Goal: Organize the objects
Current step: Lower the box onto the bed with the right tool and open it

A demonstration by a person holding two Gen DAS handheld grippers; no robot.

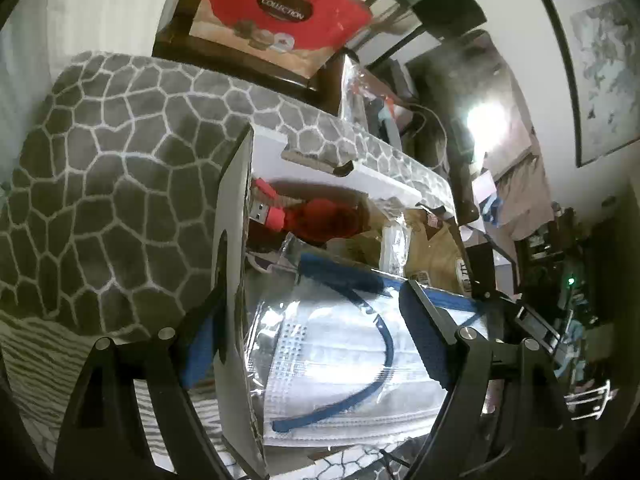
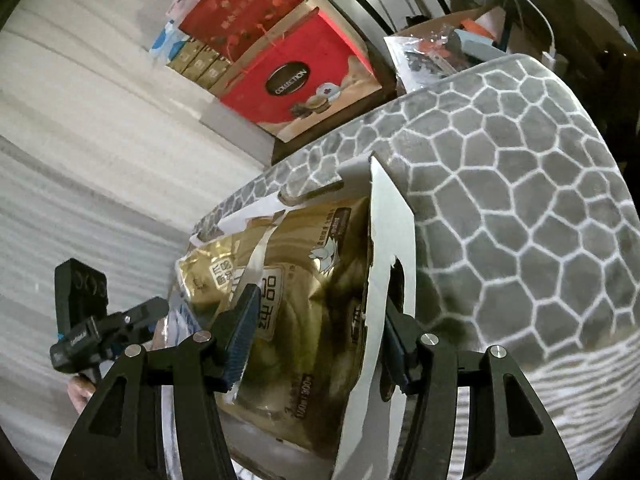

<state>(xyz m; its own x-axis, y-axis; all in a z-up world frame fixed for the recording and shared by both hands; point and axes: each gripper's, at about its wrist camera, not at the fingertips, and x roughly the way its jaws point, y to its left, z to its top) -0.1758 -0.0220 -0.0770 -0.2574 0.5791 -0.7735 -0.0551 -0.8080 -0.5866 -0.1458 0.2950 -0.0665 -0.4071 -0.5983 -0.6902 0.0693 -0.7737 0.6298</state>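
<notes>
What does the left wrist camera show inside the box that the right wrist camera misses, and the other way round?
Left wrist only: a red USB cable at the back of the box, and a clear pack of face masks with blue ear loops between its fingers.

Right wrist only: the left gripper seen from outside, and stacked red gift boxes.

Both: the white cardboard box, the gold packet inside it, the grey pebble-pattern mat, and the red Collection box.

cluttered home room, framed picture [image 1: 600, 68] on wall, stacked red gift boxes [image 2: 296, 76], grey pebble-pattern rug [image 1: 112, 184], curtains [image 2: 80, 120]
</notes>
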